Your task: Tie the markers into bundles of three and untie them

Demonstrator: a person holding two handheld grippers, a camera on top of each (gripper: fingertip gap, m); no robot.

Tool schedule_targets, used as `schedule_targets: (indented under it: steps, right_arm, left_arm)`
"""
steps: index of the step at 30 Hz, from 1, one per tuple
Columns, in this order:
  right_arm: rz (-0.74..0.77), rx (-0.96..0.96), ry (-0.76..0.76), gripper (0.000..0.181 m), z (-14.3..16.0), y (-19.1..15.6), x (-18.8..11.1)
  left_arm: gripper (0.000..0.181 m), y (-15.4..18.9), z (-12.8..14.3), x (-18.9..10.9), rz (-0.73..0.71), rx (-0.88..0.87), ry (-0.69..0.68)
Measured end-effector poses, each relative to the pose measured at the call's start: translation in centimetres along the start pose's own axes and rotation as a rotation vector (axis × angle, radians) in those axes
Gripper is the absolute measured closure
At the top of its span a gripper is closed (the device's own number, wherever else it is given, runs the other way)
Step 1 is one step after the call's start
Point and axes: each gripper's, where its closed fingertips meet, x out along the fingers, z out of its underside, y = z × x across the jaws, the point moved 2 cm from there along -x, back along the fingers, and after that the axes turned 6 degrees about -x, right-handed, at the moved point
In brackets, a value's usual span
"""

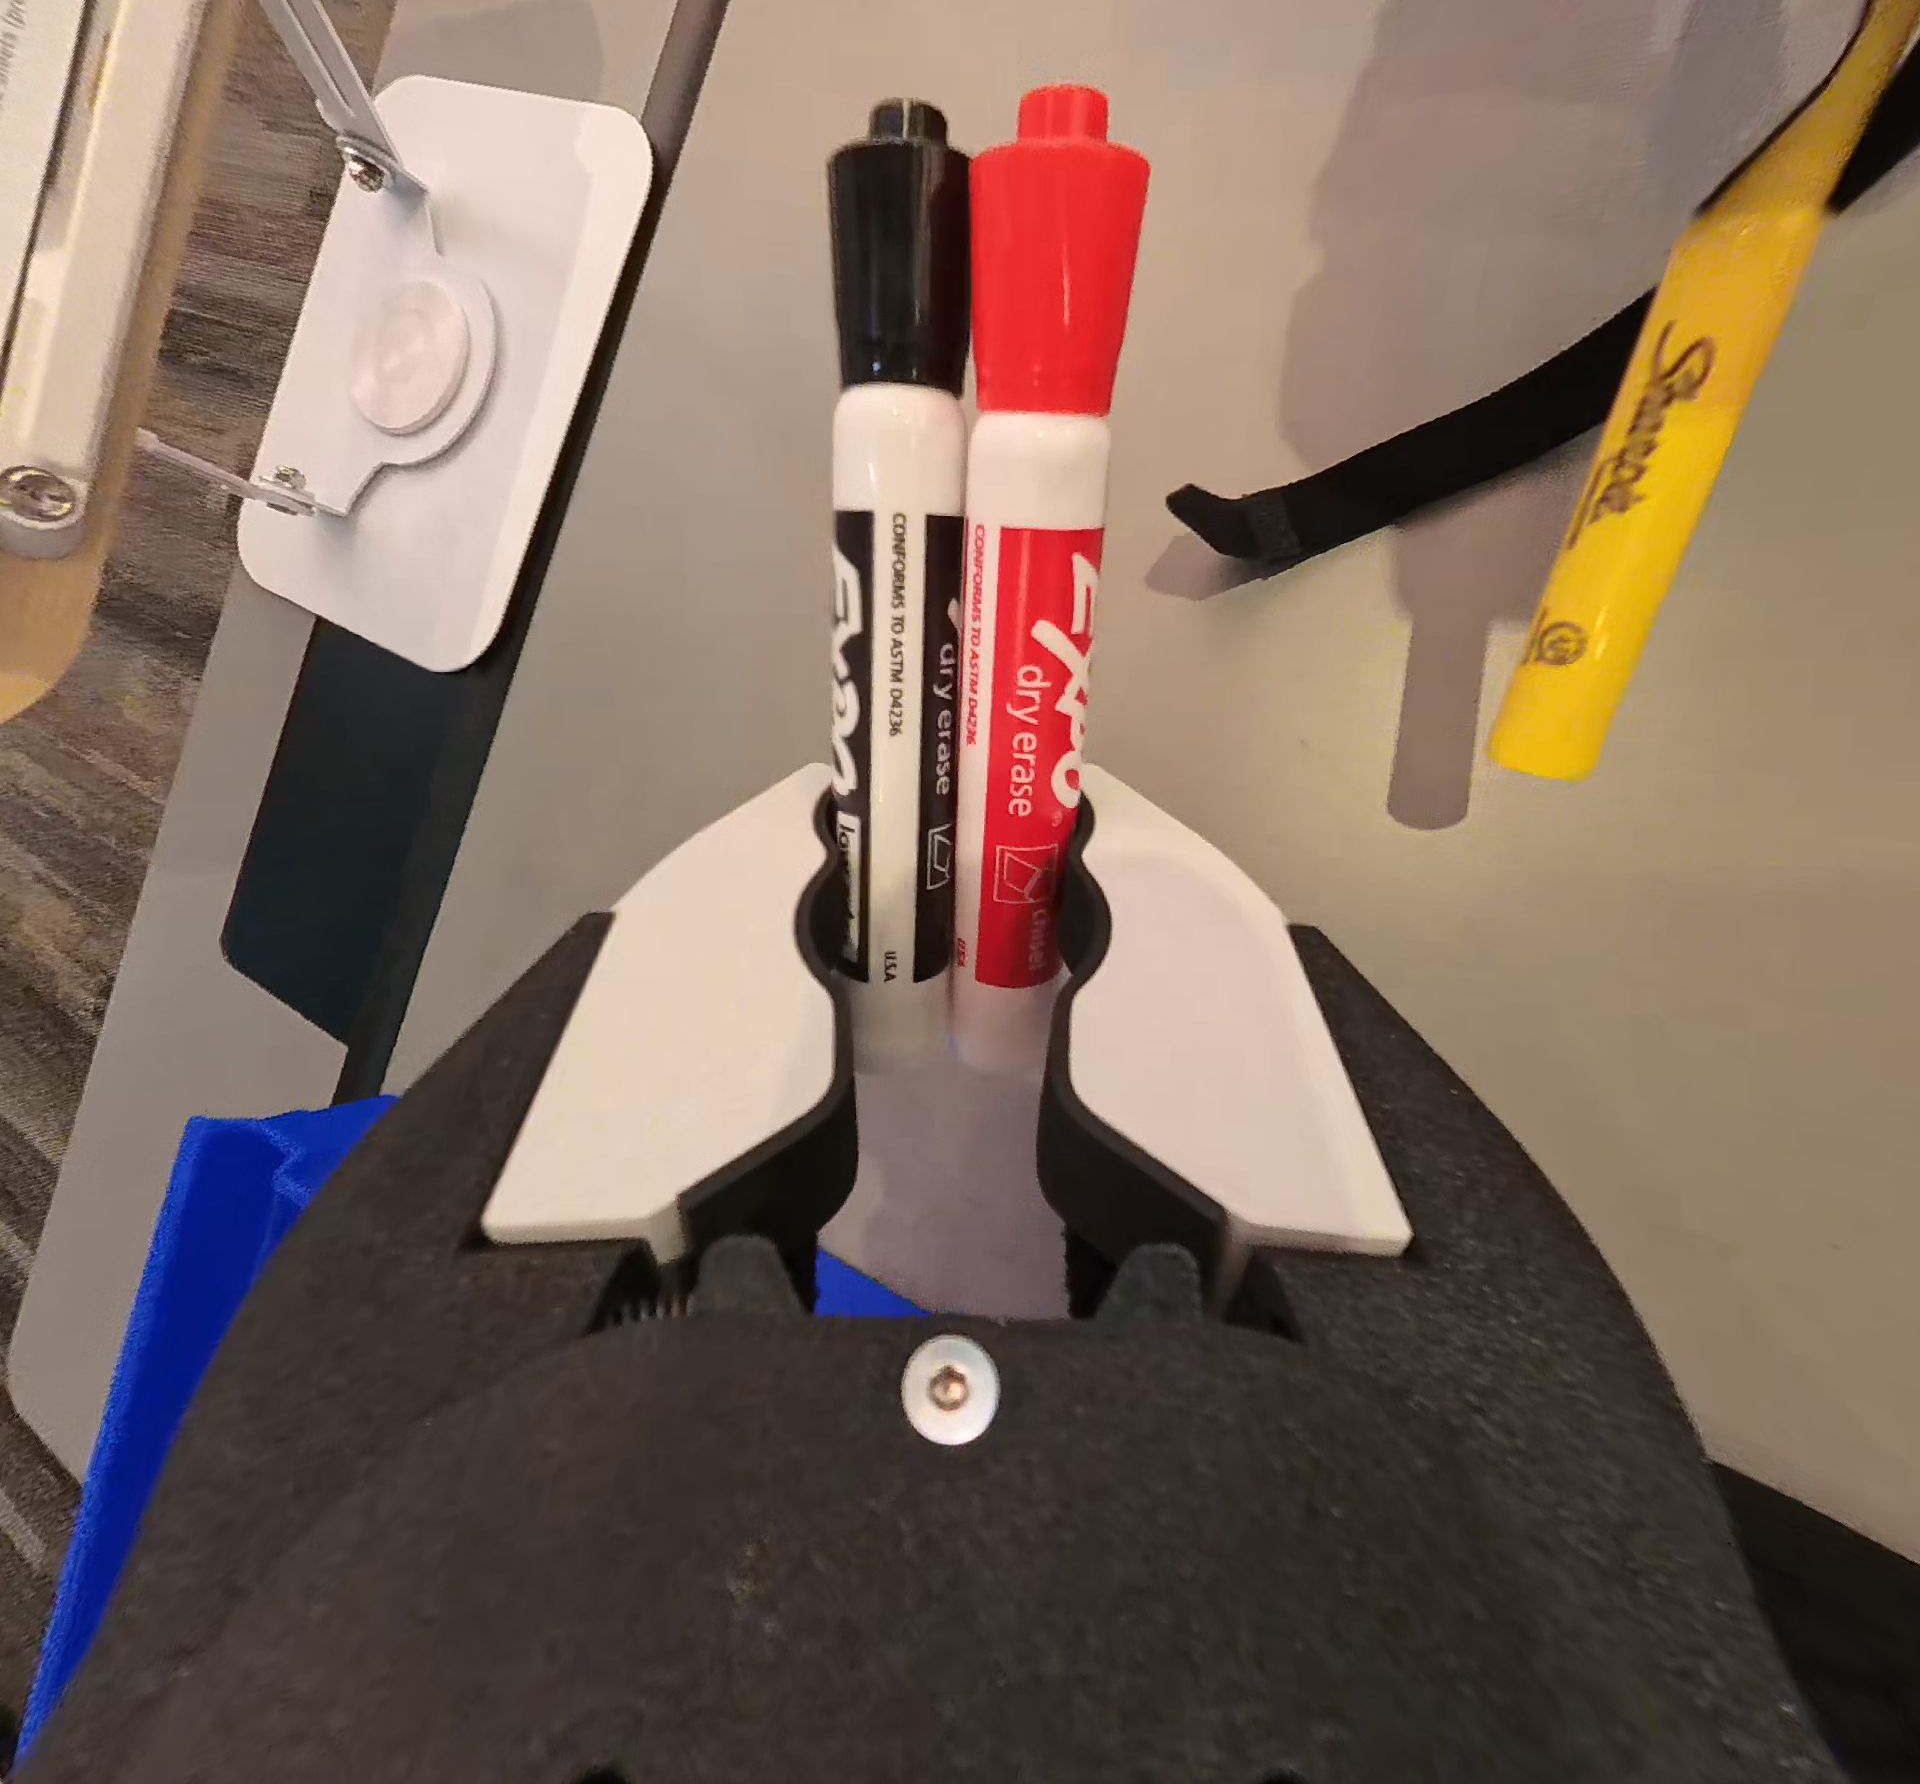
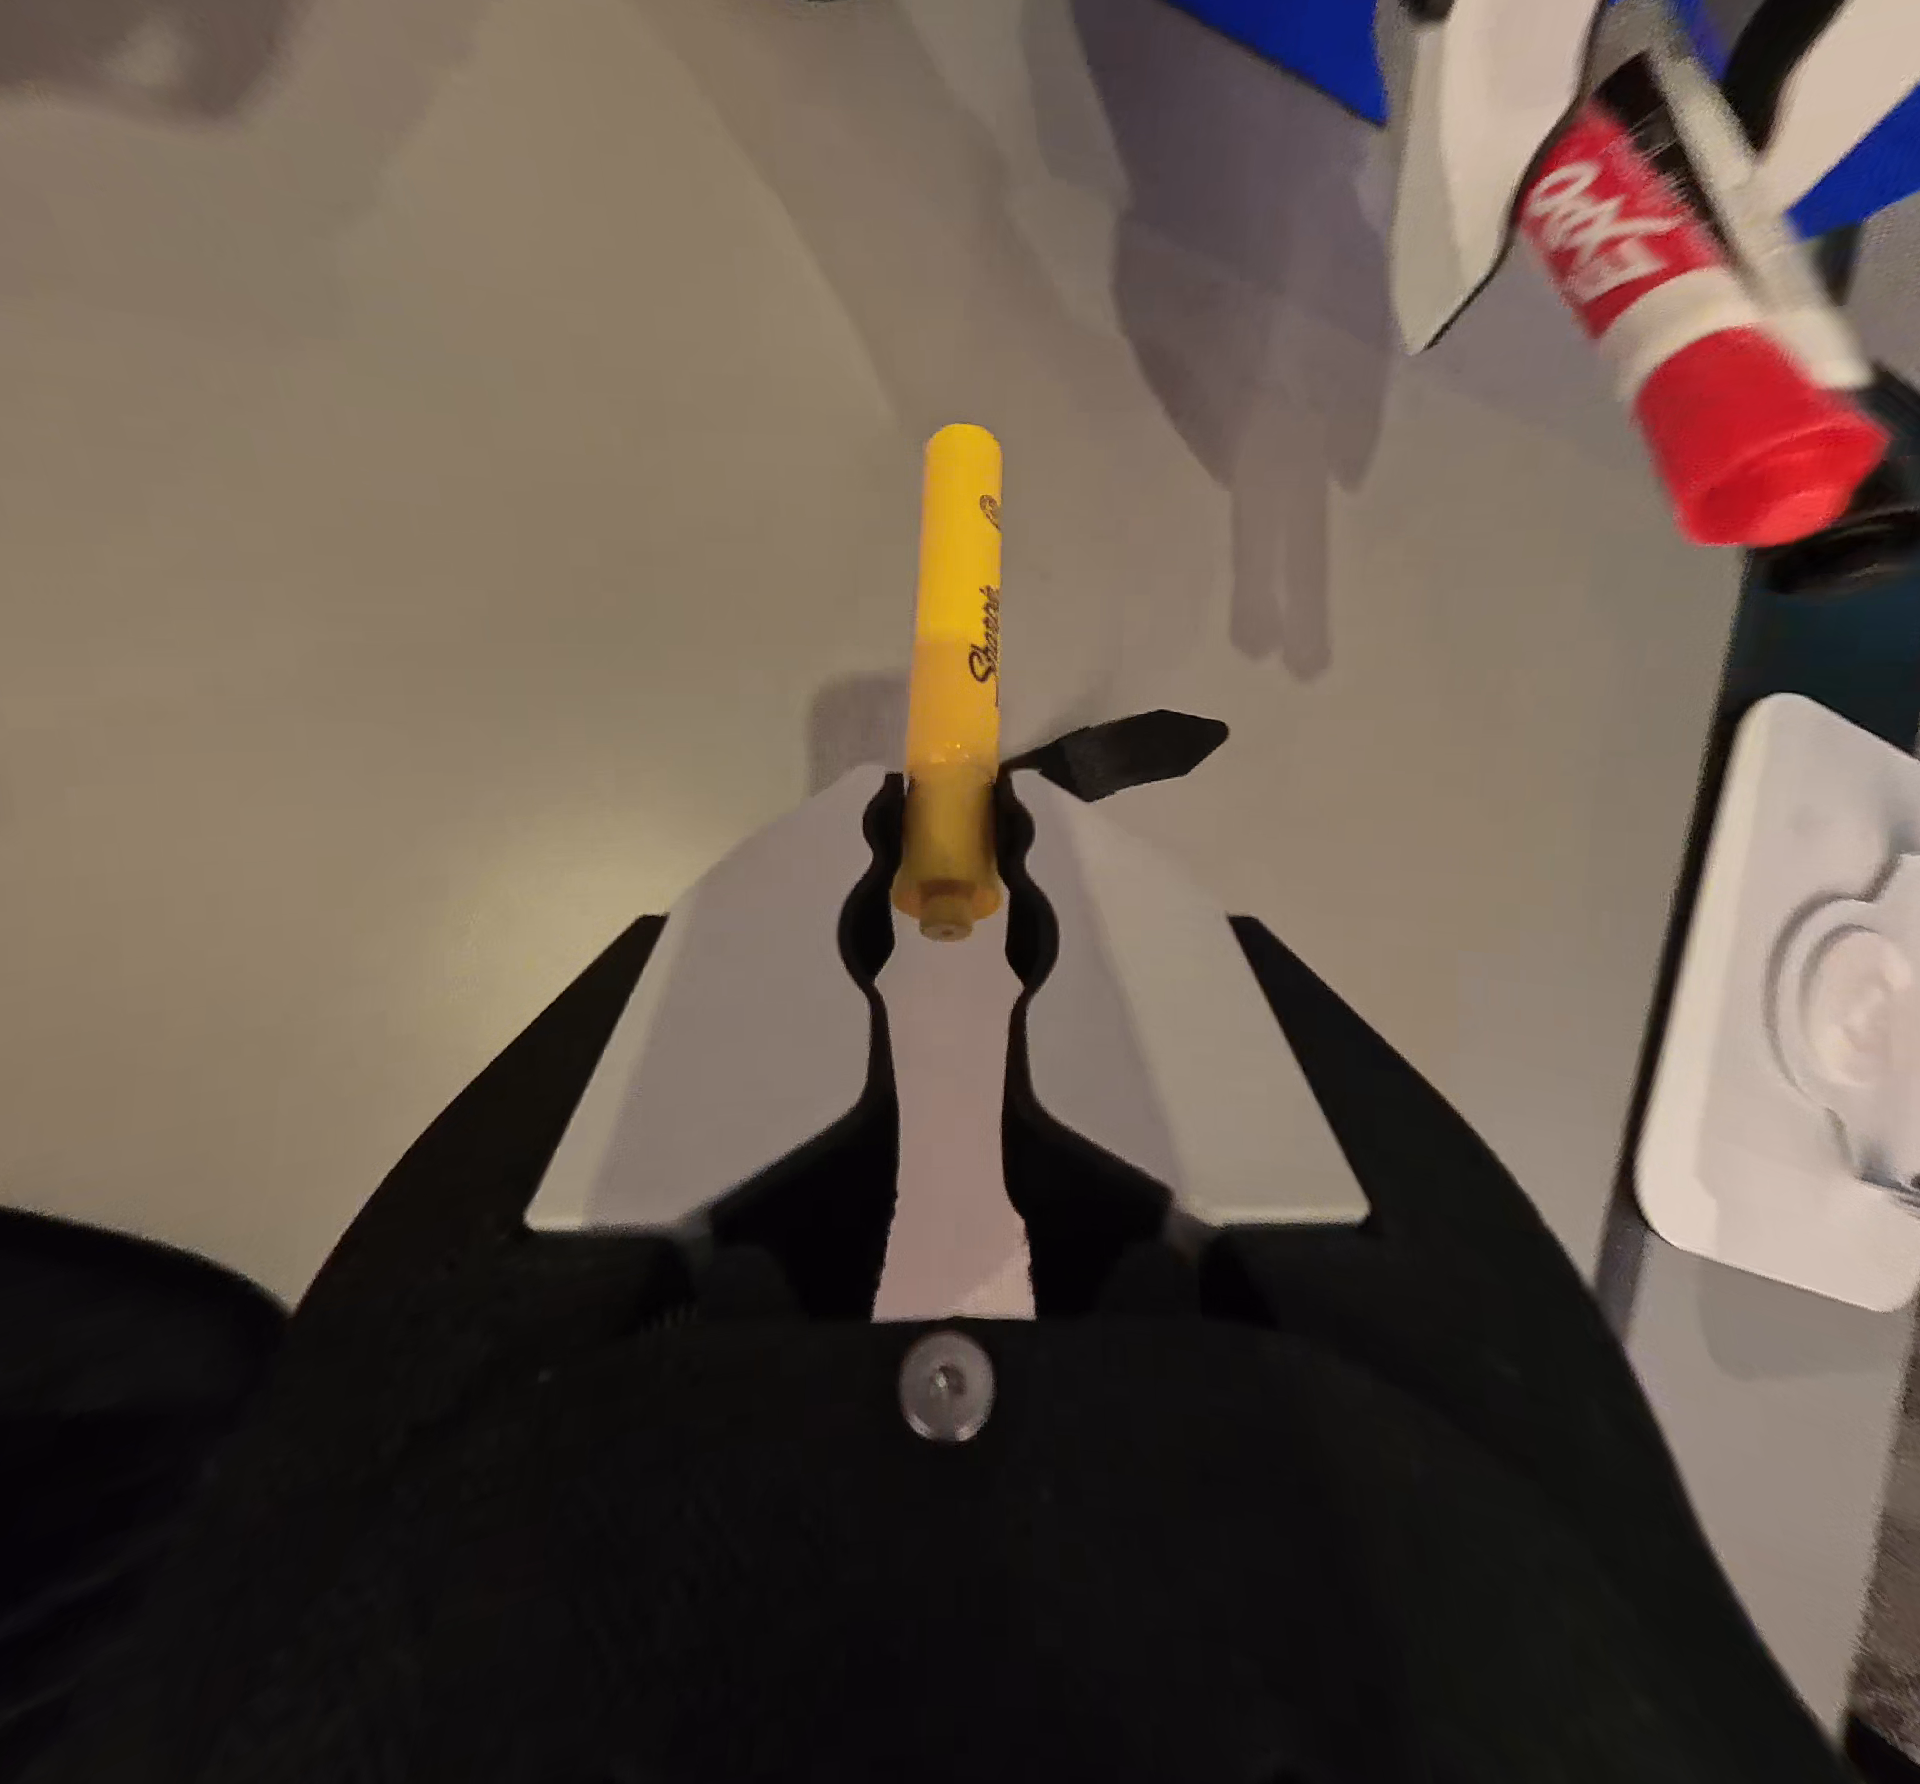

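Observation:
My left gripper (image 1: 951,835) is shut on two markers side by side, a black marker (image 1: 899,529) and a red marker (image 1: 1039,529), caps pointing away, held above the grey table (image 1: 1351,903). My right gripper (image 2: 948,815) is shut on a yellow marker (image 2: 954,612), together with a black strap (image 2: 1127,747) whose free end sticks out to the right. In the left wrist view the yellow marker (image 1: 1652,446) and the strap (image 1: 1382,487) hang at the right. In the right wrist view the left gripper with the red marker (image 2: 1704,332) shows at the upper right.
A white plate with a round disc (image 1: 426,373) lies at the table's left edge; it also shows in the right wrist view (image 2: 1797,1007). A blue object (image 1: 197,1319) sits behind my left gripper. A dark table edge (image 1: 665,124) borders patterned carpet (image 1: 135,799). My left tips are roughly 25 cm from the blue object (image 1: 197,1319).

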Motion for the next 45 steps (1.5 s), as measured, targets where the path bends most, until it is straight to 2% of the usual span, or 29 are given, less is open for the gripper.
schedule_targets:
  steps: [4, 8, 11, 14, 24, 31, 40, 45]
  right_arm:
    - [0.079, -0.002, 0.008, 0.163, -0.9, 0.4, -2.7]
    - [0.215, 0.021, 0.094, 0.163, -2.2, 1.9, -5.6]
    - [0.314, 0.066, 0.118, 0.163, -2.2, 3.5, -6.4]
    - [0.356, 0.089, 0.078, 0.163, -1.6, 4.4, -5.7]
    - [0.306, 0.028, -0.005, 0.163, -1.9, 4.0, -1.8]
    - [0.288, 0.012, -0.038, 0.163, -1.0, 4.1, -0.6]
    - [0.241, 0.038, -0.014, 0.162, -0.2, 4.0, 1.1]
    - [0.221, 0.054, 0.072, 0.166, -0.9, 3.9, 1.7]
  left_arm:
    - [0.143, 0.5, 0.0, 0.7, 0.019, 0.006, -0.008]
    - [0.143, 1.7, -0.1, 1.9, 0.051, 0.034, -0.031]
    - [0.143, 2.9, -0.3, 2.8, 0.078, 0.06, -0.051]
    - [0.143, 3.8, -0.5, 3.5, 0.093, 0.072, -0.066]
    - [0.143, 5.9, -0.6, 4.3, 0.125, 0.133, -0.111]
    - [0.143, 6.4, 0.0, 4.4, 0.124, 0.146, -0.17]
    - [0.143, 7.2, 1.3, 4.5, 0.18, 0.114, -0.266]
    - [0.143, 7.3, 1.8, 4.8, 0.202, 0.076, -0.303]
